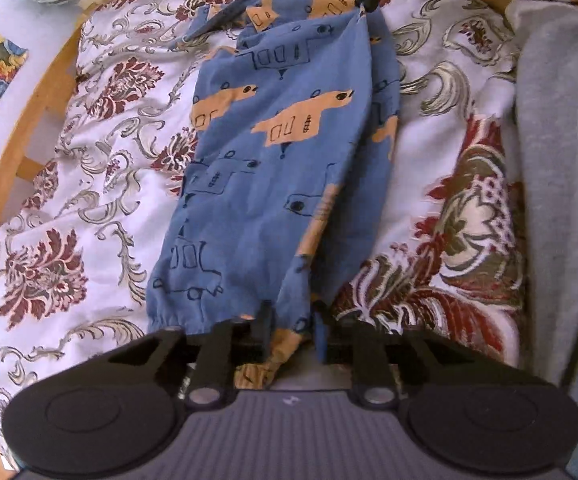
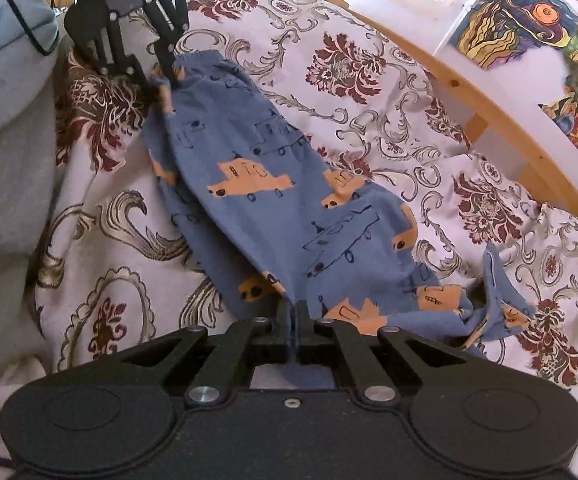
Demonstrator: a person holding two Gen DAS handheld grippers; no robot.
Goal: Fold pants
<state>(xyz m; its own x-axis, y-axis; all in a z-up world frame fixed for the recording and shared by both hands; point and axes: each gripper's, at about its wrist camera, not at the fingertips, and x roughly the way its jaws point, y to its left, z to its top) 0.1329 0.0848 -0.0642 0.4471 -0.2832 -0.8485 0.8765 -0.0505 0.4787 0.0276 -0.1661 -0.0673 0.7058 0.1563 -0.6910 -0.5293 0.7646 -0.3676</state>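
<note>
I am holding the pants (image 1: 273,168) stretched lengthwise between my two claws, the blue car-printed cloth lying in a long band across the patterned bedspread (image 1: 69,208) of the bed, with the legs apparently already laid one on the other, though a loose flap near the waist end is sticking up beside the band. My left claw (image 1: 289,320) is pinching the gathered cuff end of the pants, its fingers pressed onto a bunch of fabric. My right claw (image 2: 294,308) is pressing together on a fold of cloth at the opposite end of the pants, and the fabric is pulling taut from that pinch. Beyond the pants on one side, the wooden bed rail (image 1: 37,112) is running along the bedspread; on the other side, a grey garment (image 1: 561,160) is lying beside them. I am judging this to be the lengthwise fold about to start: the next move is calling for carrying one end over toward the other while keeping the cloth tensioned and the edges aligned, and tucking that stray flap so it is not bunching underneath.
</note>
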